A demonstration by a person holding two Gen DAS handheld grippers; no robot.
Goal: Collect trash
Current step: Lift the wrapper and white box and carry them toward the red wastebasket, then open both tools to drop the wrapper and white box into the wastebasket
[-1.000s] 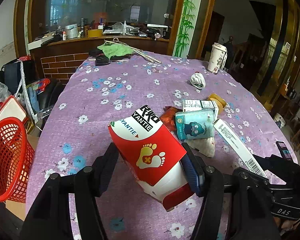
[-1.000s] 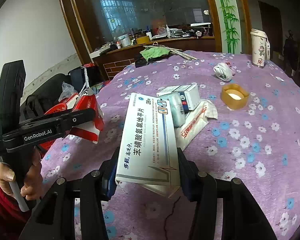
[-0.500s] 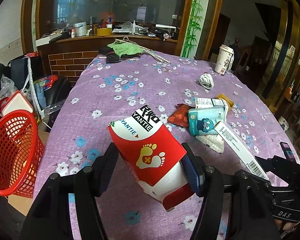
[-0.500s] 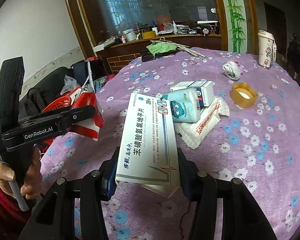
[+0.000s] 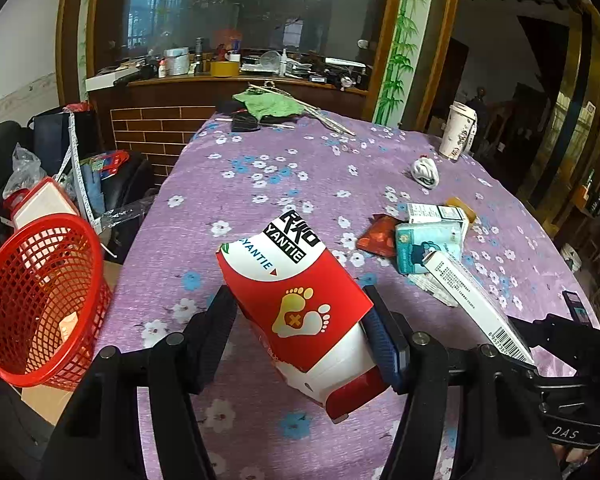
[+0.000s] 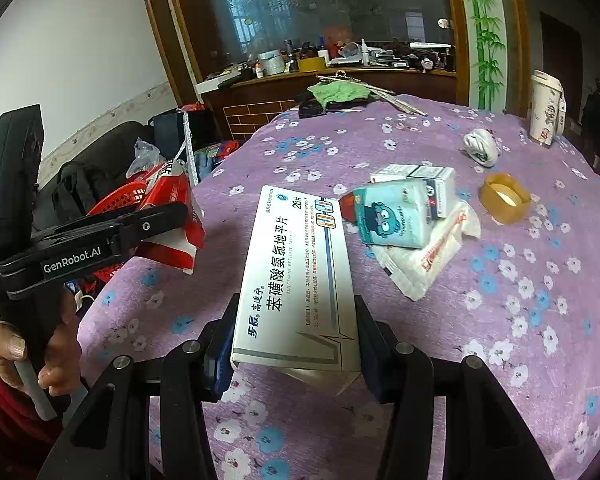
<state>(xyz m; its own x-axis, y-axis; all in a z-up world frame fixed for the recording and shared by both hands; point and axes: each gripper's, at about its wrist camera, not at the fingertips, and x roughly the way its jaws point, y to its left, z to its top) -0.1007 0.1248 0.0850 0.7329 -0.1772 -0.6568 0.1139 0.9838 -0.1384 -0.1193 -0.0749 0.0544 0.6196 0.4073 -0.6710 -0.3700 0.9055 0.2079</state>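
Currently left hand-held gripper (image 5: pixel 300 332) is clamped on the red carton (image 5: pixel 296 300), right hand-held gripper (image 6: pixel 296 344) clamped on the white pill box (image 6: pixel 296 276), both held above the counter (image 5: pixel 260 184). Red basket (image 5: pixel 40 300) sits off the counter's left edge. Risk: the carton is pinched askew, could slip or miss the rim on release. Tissue pack (image 6: pixel 396 216), wrapper (image 6: pixel 424 264), tape roll (image 6: pixel 504 198) remain; cup (image 6: pixel 546 110) stands far right, clear.
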